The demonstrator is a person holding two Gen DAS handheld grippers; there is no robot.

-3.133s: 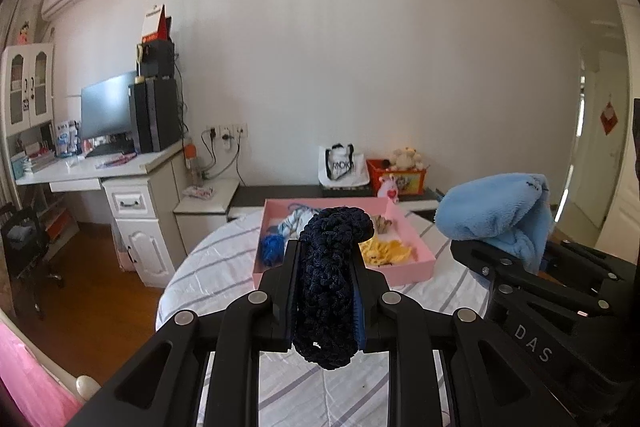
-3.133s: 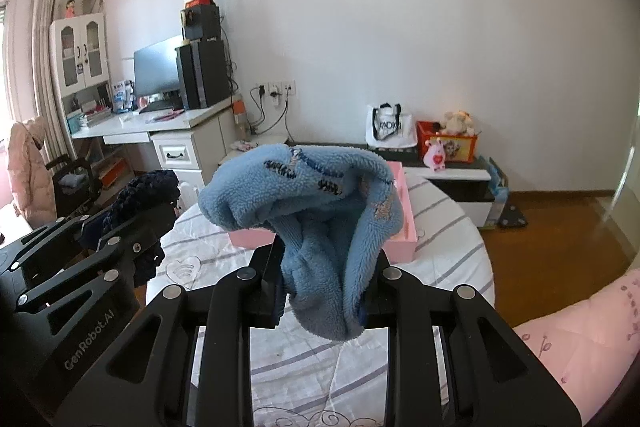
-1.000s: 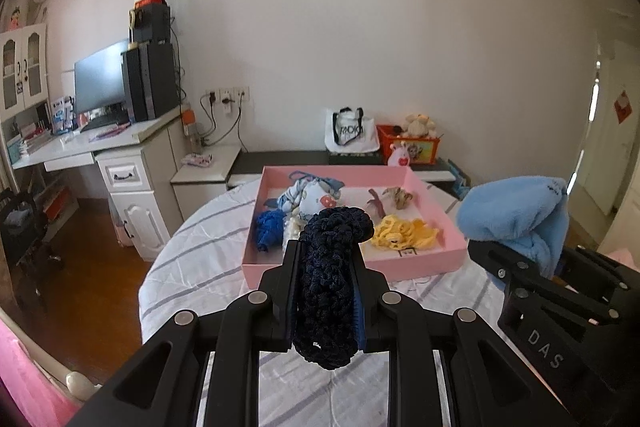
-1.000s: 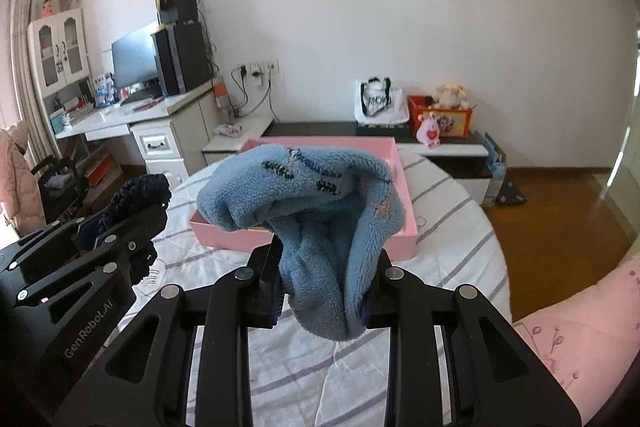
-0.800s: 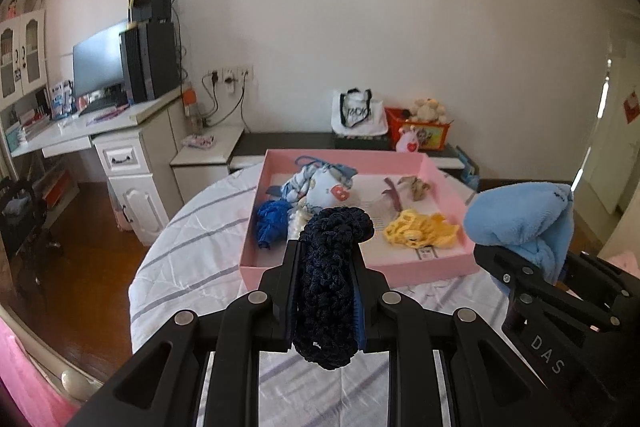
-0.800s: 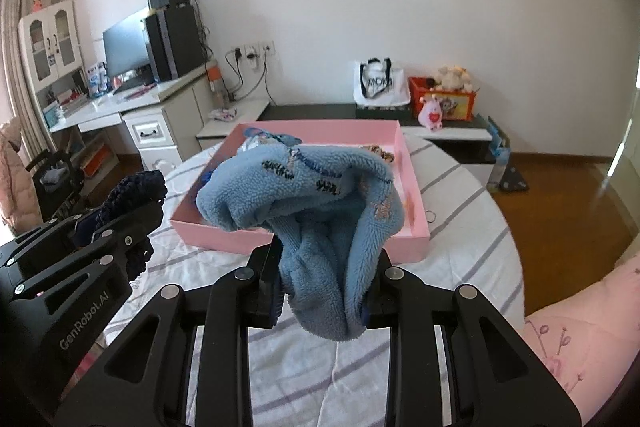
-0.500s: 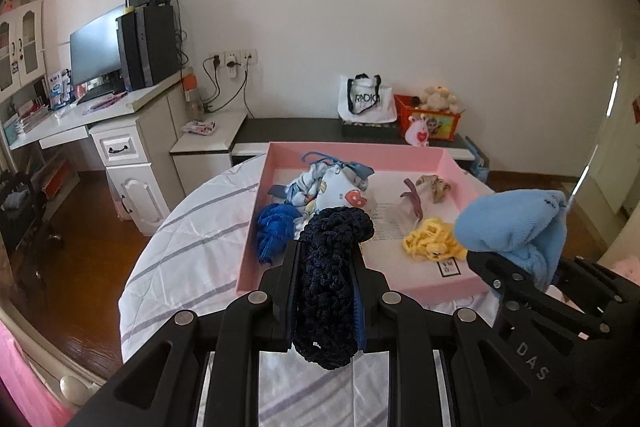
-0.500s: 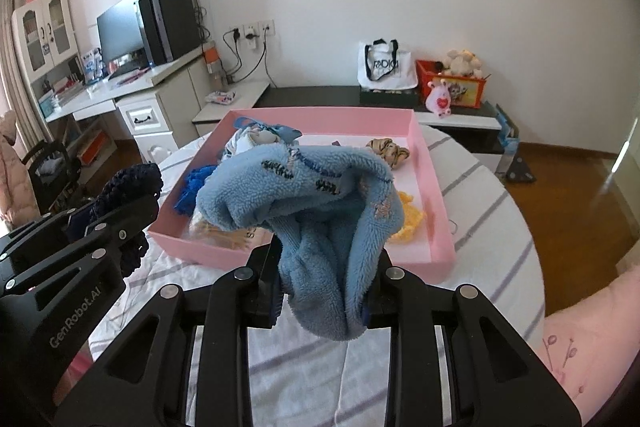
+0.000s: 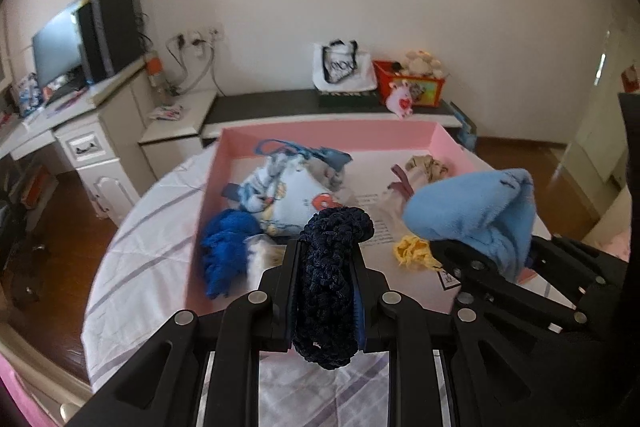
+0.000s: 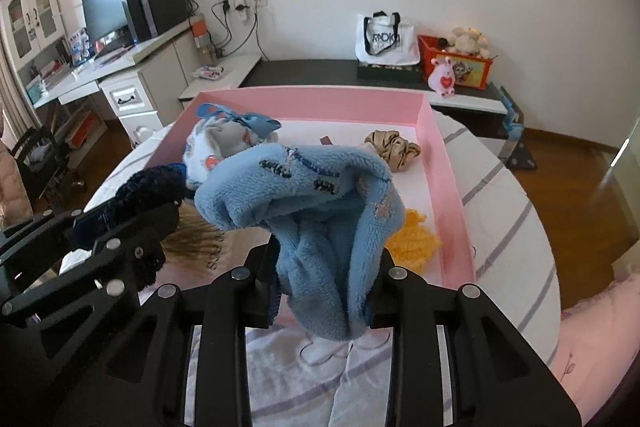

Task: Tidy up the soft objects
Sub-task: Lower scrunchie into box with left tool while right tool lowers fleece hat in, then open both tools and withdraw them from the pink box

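Nearest, the left gripper (image 9: 325, 301) has its jaws pressed tight on a dark navy knit band (image 9: 332, 283), which stands up between the pads and hangs out below them, over the near edge of the pink box (image 10: 444, 183). The right gripper (image 10: 322, 285) pinches a light blue fleece hat (image 10: 316, 211) – a thick fold fills the gap btwn the jaws, the rest flops fwd over the box. "GenRobot.AI" can't be made out here; lettering on the grippers is too blurred to read.

The box sits on a round table w/ a white striped cloth (image 10: 500, 211). Inside, near to far: a yellow knit piece (image 10: 412, 241) by the right wall, a tan fringed piece (image 10: 196, 239) near the front left, a bright blue fuzzy piece (image 9: 226, 247) at the left wall, a printed pale blue bag w/ a blue ribbon (image 9: 288, 191) in the back left, and a beige satin scrunchie (image 10: 394, 145) back right. A paper w/ print lies on the box floor – text too small to read. Bare floor shows in the middle & far strip of the box.

Beyond the table: a low dark bench w/ a white tote bag (image 10: 384, 41) w/ black lettering I can't read surely, and a red toy crate (image 10: 456, 65). Left: a white desk w/ a monitor (image 10: 104, 15). Wood floor lies open to the right.
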